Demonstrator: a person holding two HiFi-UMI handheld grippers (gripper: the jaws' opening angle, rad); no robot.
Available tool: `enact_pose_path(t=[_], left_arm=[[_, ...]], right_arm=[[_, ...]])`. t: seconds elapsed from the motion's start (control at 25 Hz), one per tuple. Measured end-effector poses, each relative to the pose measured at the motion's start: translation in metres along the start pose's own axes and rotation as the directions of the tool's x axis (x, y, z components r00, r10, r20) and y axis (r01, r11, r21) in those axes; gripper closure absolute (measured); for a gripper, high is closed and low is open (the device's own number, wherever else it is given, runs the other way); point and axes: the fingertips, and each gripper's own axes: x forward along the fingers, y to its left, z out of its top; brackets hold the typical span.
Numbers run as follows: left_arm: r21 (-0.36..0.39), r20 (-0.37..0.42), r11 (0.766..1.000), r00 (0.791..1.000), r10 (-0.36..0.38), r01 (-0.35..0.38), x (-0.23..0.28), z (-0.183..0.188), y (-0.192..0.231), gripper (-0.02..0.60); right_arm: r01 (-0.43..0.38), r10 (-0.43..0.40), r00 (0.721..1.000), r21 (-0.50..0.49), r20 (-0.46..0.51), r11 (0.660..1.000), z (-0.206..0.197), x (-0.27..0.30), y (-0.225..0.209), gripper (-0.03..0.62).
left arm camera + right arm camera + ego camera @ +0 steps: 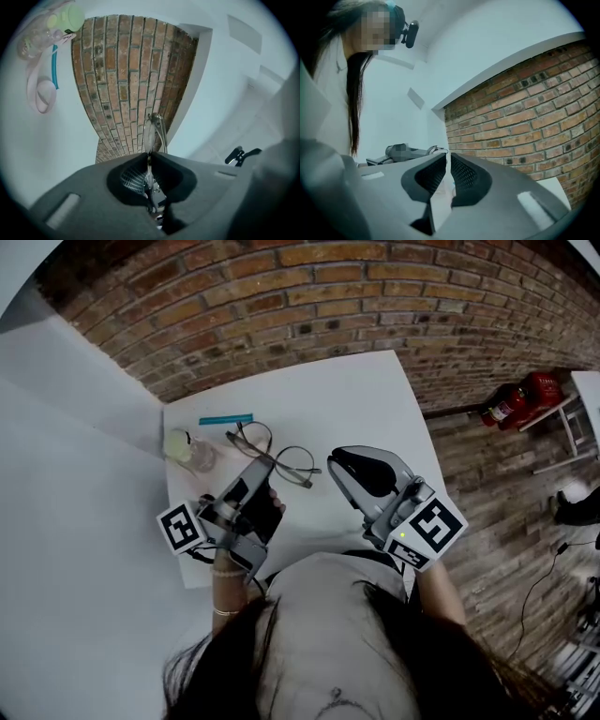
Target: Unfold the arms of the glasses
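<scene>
The left gripper [255, 474] has its jaws shut on the thin wire of the glasses [274, 456], and it needs a firm, steady hold. The right gripper [339, 465], whose jaws are almost together with nothing between them, should gently swing one arm out. The glasses have round lenses and sit near the middle of the tabletop [375, 390].

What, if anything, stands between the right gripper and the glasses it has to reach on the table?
Nothing visible does. Only bare white table lies between the right gripper, its jaws nearly together and empty, and the glasses, which the left gripper clamps. The small bottle and teal pen lie on the glasses' far side, off the path.
</scene>
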Motion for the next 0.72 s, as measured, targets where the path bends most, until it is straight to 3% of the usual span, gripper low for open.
enact_pose_path(t=[0.72], left_arm=[[-0.058,-0.014,0.998,0.999,-0.037,0.037,0.001,0.004,0.002,0.558]], right_arm=[[-0.151,0.151,0.988,0.021,-0.027,0.988,-0.01,0.007,0.029,0.535]])
